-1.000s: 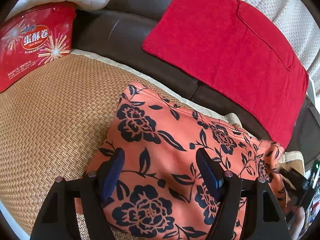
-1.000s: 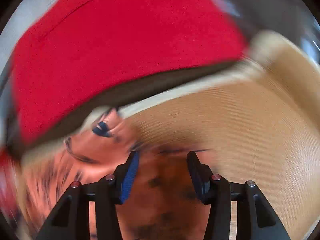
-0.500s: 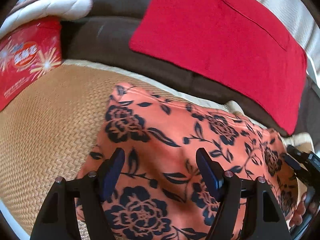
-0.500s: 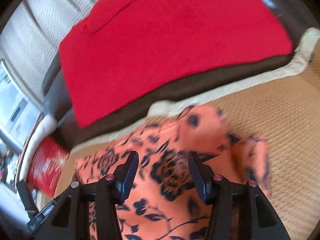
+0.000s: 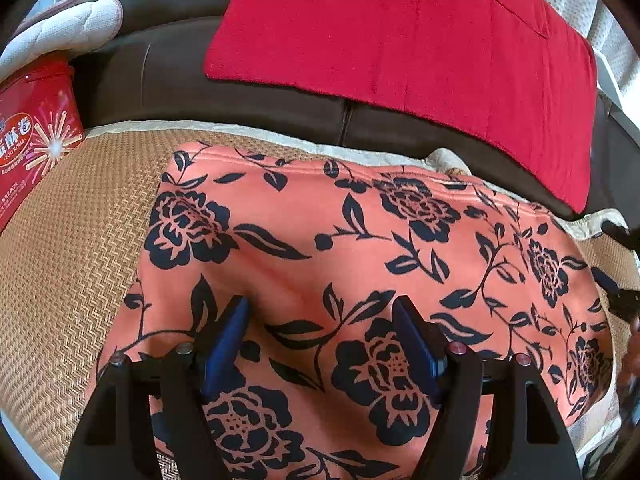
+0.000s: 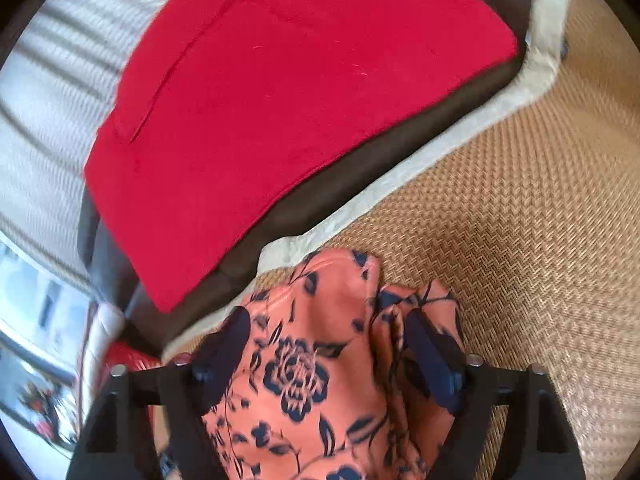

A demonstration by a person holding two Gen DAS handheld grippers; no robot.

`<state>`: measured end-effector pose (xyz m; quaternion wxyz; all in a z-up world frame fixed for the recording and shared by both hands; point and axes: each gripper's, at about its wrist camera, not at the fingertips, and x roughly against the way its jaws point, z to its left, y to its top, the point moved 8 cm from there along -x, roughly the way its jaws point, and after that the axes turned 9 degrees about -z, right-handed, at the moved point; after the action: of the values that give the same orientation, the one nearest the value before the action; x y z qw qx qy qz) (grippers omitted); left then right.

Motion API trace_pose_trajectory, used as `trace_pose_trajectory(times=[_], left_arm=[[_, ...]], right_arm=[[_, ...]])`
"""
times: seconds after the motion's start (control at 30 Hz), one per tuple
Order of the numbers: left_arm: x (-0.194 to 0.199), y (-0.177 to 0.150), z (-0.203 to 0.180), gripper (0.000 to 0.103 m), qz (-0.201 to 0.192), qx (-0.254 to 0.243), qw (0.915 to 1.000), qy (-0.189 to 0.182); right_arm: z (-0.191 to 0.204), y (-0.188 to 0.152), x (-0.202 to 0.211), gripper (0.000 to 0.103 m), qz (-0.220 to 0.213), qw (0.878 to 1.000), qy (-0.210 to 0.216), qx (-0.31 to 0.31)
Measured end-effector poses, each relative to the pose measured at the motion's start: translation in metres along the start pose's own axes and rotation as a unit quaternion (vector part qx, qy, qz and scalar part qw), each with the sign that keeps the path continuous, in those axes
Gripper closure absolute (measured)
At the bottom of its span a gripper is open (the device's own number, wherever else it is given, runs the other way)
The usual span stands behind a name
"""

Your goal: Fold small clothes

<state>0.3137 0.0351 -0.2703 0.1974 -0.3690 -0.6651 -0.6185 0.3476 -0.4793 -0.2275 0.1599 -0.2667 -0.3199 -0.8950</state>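
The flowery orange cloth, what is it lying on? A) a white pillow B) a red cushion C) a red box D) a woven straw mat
D: the flowery orange cloth is spread on the woven straw mat, while the red cushion sits apart, behind it on the dark sofa.

Woven mat: tan, zigzag weave; covers the seat; pale cream border along its far edge; in the right wrist view the mat fills the right side, its border running diagonally
Sofa: dark brown, leather-like; a seam runs down the backrest; rises just behind the mat's border
Red cloth: plain, flat, draped on the sofa back; a stitched line crosses it; also seen in the right wrist view
Red box: printed with egg rolls and starbursts; stands at the mat's left edge
White quilted cushion: lies above the box, against the sofa
Pale knitted fabric: behind the red cloth
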Motion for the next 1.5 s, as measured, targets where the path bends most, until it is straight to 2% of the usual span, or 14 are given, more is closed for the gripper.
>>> trace_pose_trajectory(times=[0.23,0.33,0.47,0.5,0.57,0.67,0.83,0.93,1.03,1.1,1.17,1.33,1.4,1.5], left_arm=[[-0.004,-0.004,-0.003,0.029,-0.002,-0.003,1.0,-0.001],[-0.004,-0.001,0.0,0.029,-0.003,-0.003,1.0,0.0],[-0.006,0.004,-0.001,0.029,-0.003,-0.008,1.0,0.001],[-0.007,0.005,0.0,0.029,-0.003,-0.007,1.0,0.0],[-0.007,0.006,0.0,0.029,-0.002,-0.004,1.0,-0.002],[-0.005,0.008,0.005,0.029,-0.003,0.004,1.0,-0.001],[0.003,0.014,0.016,0.029,-0.015,0.033,0.9994,-0.003],[0.003,0.014,0.017,0.029,-0.016,0.035,0.9993,-0.004],[-0.006,0.008,0.017,0.029,-0.003,0.016,0.9998,0.009],[-0.012,0.006,0.018,0.029,0.003,0.003,0.9998,0.019],[-0.011,0.007,0.018,0.029,0.001,-0.003,0.9998,0.021],[-0.002,0.016,0.027,0.029,-0.014,0.021,0.9996,0.013],[0.004,0.014,0.029,0.029,-0.019,0.023,0.9995,0.014],[0.008,0.014,0.036,0.029,-0.026,0.013,0.9991,0.03]], right_arm=[[0.005,0.014,-0.033,0.02,0.009,1.0,0.015,0.021],[0.006,0.012,-0.06,0.02,0.043,0.998,-0.017,0.044],[0.001,0.0,-0.082,0.025,0.082,0.996,-0.035,0.03],[0.004,0.0,-0.084,0.029,0.08,0.995,-0.041,0.042],[0.01,-0.007,-0.083,0.091,0.085,0.995,-0.032,0.049],[0.028,-0.012,-0.077,0.092,0.091,0.993,-0.022,0.076],[0.045,0.018,-0.023,0.093,-0.008,0.995,-0.035,0.098],[0.027,0.034,-0.001,0.093,-0.05,0.992,-0.072,0.093],[-0.019,0.036,-0.014,0.093,-0.051,0.989,-0.127,0.056],[-0.044,0.023,-0.035,0.089,-0.01,0.994,-0.107,-0.013],[-0.047,0.023,-0.035,0.089,-0.002,0.995,-0.09,-0.049],[0.003,0.044,0.023,0.087,-0.069,0.992,-0.08,0.068],[0.025,0.029,0.037,0.083,-0.057,0.99,-0.067,0.106],[0.044,-0.005,0.043,0.08,-0.007,0.991,-0.04,0.128]])
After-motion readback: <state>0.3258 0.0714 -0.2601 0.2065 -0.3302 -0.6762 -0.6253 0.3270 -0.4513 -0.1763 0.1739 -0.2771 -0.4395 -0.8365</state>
